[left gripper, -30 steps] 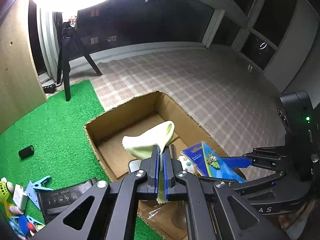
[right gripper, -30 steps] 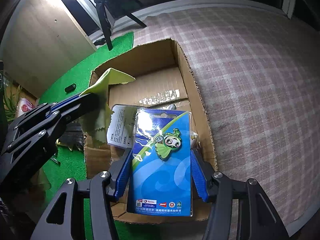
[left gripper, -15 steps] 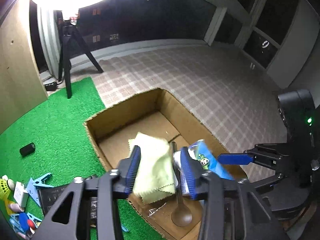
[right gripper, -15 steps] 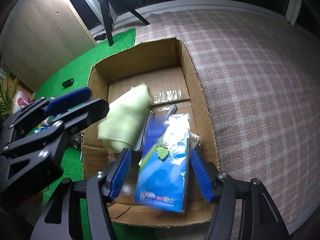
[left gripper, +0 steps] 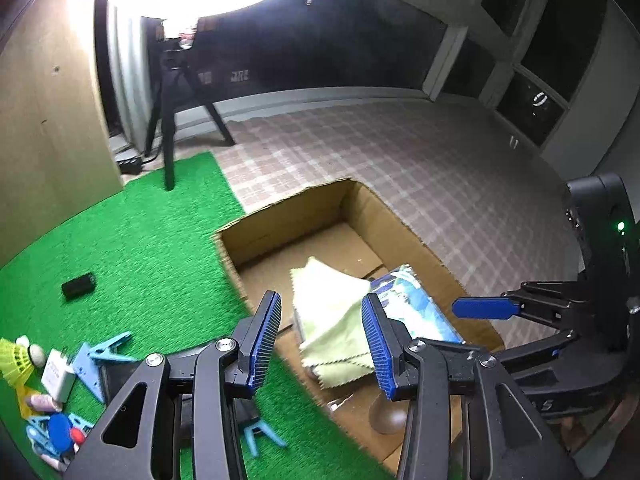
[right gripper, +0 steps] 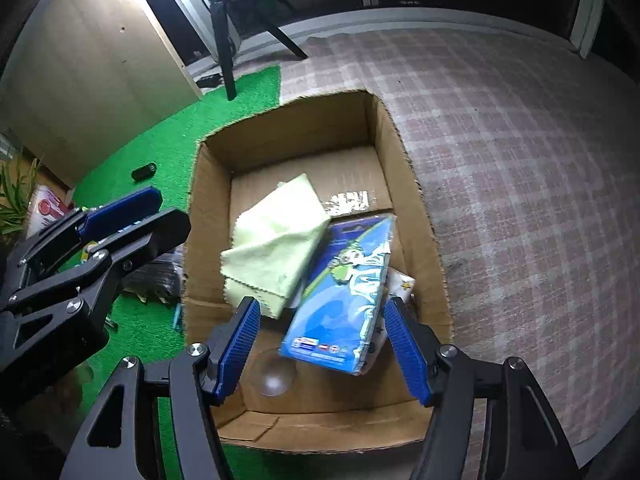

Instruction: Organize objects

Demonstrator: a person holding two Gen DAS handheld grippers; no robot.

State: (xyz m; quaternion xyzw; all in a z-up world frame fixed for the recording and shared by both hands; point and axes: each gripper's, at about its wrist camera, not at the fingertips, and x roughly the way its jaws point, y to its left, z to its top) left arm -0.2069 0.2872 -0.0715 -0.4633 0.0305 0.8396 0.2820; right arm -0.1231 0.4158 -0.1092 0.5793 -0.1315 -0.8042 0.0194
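Observation:
An open cardboard box [left gripper: 288,208] [right gripper: 420,216] stands where the green turf meets the plaid carpet. A pale yellow-green cloth [left gripper: 332,320] [right gripper: 276,240] lies crumpled inside it. A blue carded package with a green cartoon figure [left gripper: 416,304] [right gripper: 348,280] rests tilted beside the cloth, partly over it. My left gripper [left gripper: 322,308] [right gripper: 170,210] hangs open above the box's near left corner, holding nothing. My right gripper [right gripper: 322,308] is open above the box's near end, the package lying below between its pads without touching them. One of its blue fingers [left gripper: 484,307] shows in the left wrist view.
A clear plastic spoon [right gripper: 276,380] lies on the box floor. On the turf left of the box are blue clips [left gripper: 104,352], a white charger [left gripper: 58,376], a yellow shuttlecock [left gripper: 12,360] and a small black object [left gripper: 78,286]. A tripod [left gripper: 168,120] and a wooden panel [left gripper: 44,120] stand behind.
Both grippers opened. The cloth left my left gripper and the package left my right one; both dropped into the box. My left gripper drew back toward the turf.

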